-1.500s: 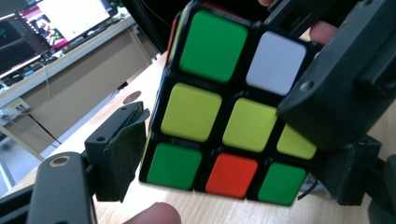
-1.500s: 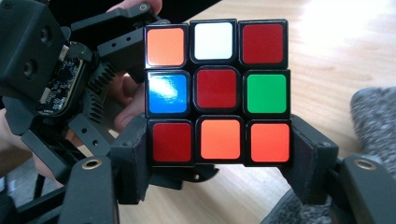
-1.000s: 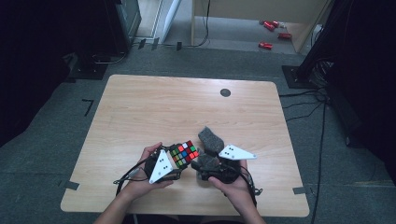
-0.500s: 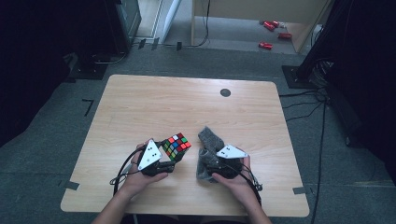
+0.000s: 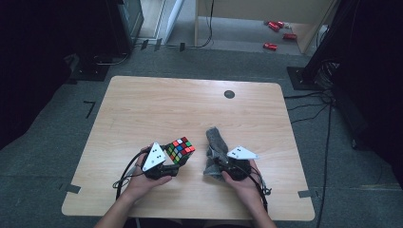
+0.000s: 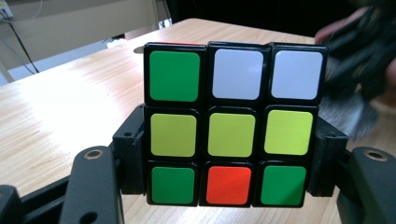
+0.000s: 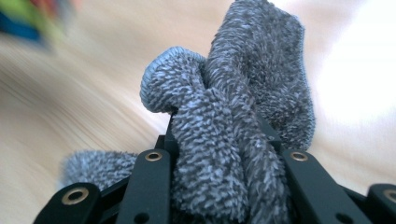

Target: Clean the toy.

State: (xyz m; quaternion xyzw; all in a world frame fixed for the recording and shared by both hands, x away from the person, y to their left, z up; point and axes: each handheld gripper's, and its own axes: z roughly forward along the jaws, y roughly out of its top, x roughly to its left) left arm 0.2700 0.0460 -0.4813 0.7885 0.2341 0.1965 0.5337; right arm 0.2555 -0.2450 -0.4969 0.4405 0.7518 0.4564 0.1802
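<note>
The left claw (image 5: 175,159) has the puzzle cube (image 5: 180,150) pinched by its sides, face out, so it's steady for wiping. The right claw (image 5: 217,164) has just been closing on the bunched grey cloth (image 5: 216,151) (looks clamped now), cloth sticking out ahead of it over the bench (image 5: 190,109).

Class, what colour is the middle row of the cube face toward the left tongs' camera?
Yellow, all three squares of the cube, best in the left gripper view.

No readable text, label, brand or number anywhere, puzzle cube (image 6: 231,123) stickers plain (colours only), no lettering
</note>
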